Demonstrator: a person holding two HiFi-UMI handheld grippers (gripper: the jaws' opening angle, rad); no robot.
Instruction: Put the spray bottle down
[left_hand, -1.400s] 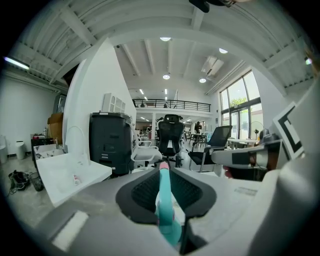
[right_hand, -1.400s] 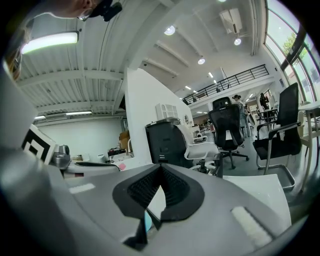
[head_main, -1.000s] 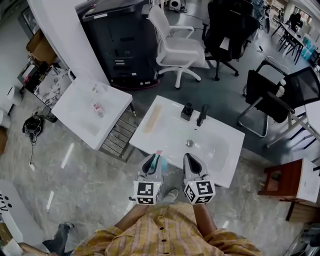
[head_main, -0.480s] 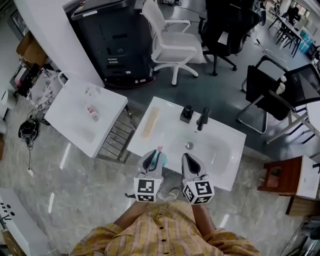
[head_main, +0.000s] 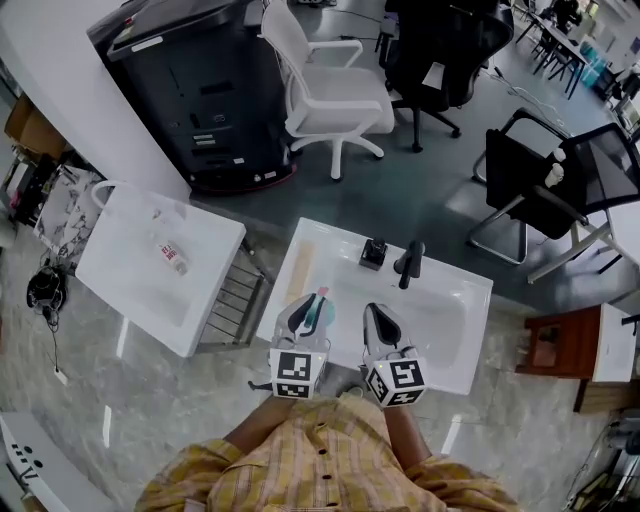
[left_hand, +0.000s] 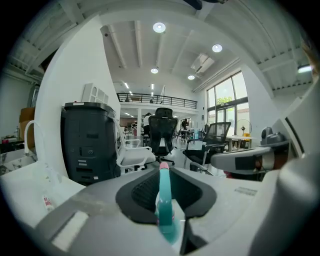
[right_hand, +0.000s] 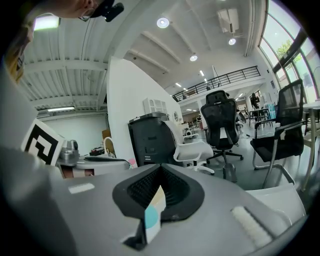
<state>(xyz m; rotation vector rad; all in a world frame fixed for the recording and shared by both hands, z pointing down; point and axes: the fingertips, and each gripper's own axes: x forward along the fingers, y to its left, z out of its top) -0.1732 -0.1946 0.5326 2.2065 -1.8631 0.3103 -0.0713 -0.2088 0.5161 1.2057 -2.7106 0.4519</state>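
Note:
My left gripper (head_main: 303, 312) is shut on a teal spray bottle (head_main: 319, 309) with a pink tip, held over the front left part of the white sink (head_main: 455, 290). In the left gripper view the spray bottle (left_hand: 164, 200) stands upright between the dark pads, in the left gripper (left_hand: 165, 189). Beside it, my right gripper (head_main: 378, 322) hovers over the sink's front rim. In the right gripper view the right gripper (right_hand: 159, 194) has its jaws closed on a thin pale piece (right_hand: 152, 212) with a teal spot; I cannot tell what it is.
A black faucet (head_main: 406, 262) and a small black holder (head_main: 374, 252) stand at the sink's back edge, with a pale strip (head_main: 302, 258) along its left side. A second white basin (head_main: 120, 290) holds a small bottle (head_main: 170, 256). Beyond are a black cabinet (head_main: 190, 90) and office chairs (head_main: 325, 95).
Both grippers have moved forward together, from the sink's near edge to over its front part. The spray bottle stays in the left gripper's grip.

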